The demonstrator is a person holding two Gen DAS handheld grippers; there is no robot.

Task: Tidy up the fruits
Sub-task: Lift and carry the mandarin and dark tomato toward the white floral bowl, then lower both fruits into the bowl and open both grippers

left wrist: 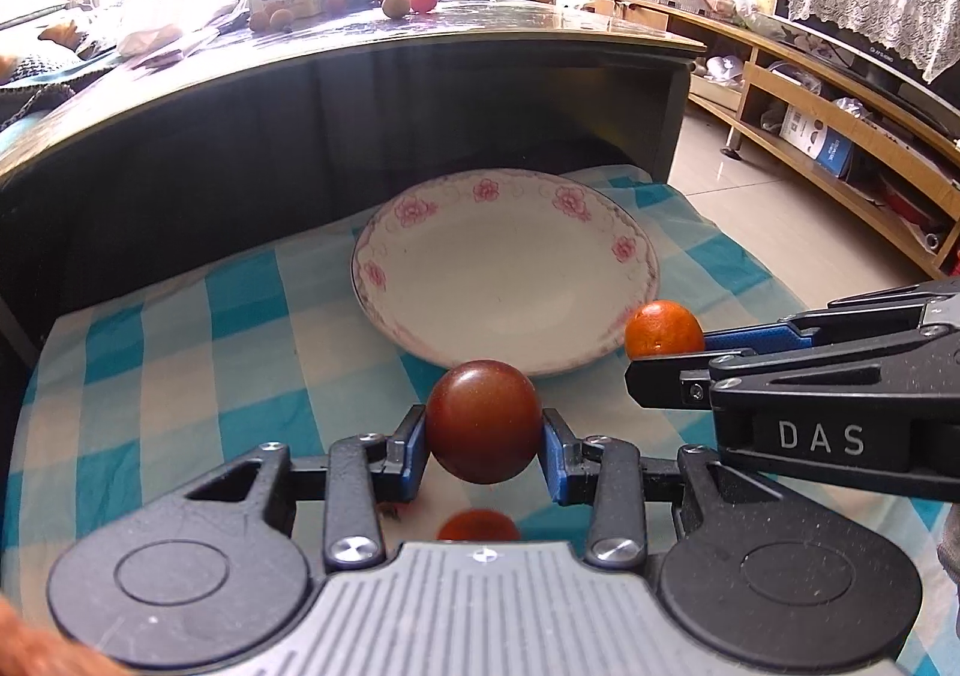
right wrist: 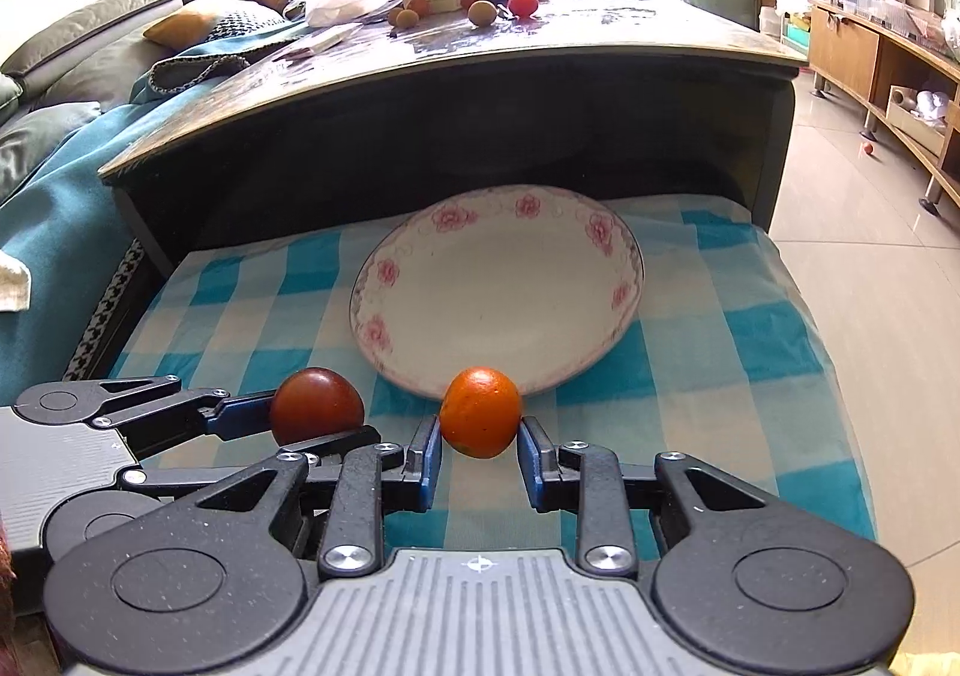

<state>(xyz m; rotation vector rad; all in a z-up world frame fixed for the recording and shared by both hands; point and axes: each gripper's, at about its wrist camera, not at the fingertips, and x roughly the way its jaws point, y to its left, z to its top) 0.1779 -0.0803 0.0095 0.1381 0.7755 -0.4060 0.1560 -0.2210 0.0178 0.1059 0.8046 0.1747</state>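
Before the plate [left wrist: 504,268], left tongs [left wrist: 483,433] clamp a dark tomato [left wrist: 483,421], right tongs [right wrist: 479,436] an orange [right wrist: 480,411].

We look forward along each gripper's fingers, low and close over the checked cloth [left wrist: 180,328], facing the table [right wrist: 540,76]. Both views share the flowered plate [left wrist: 600,220] and each other's gripper.

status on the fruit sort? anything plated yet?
Nothing plated: the floral plate on the checked cloth is bare. In hand: the left gripper is shut on a dark red fruit, the right gripper on an orange fruit, both just short of the plate's near rim. Left: both drops, plus another orange fruit on the cloth under the left gripper.
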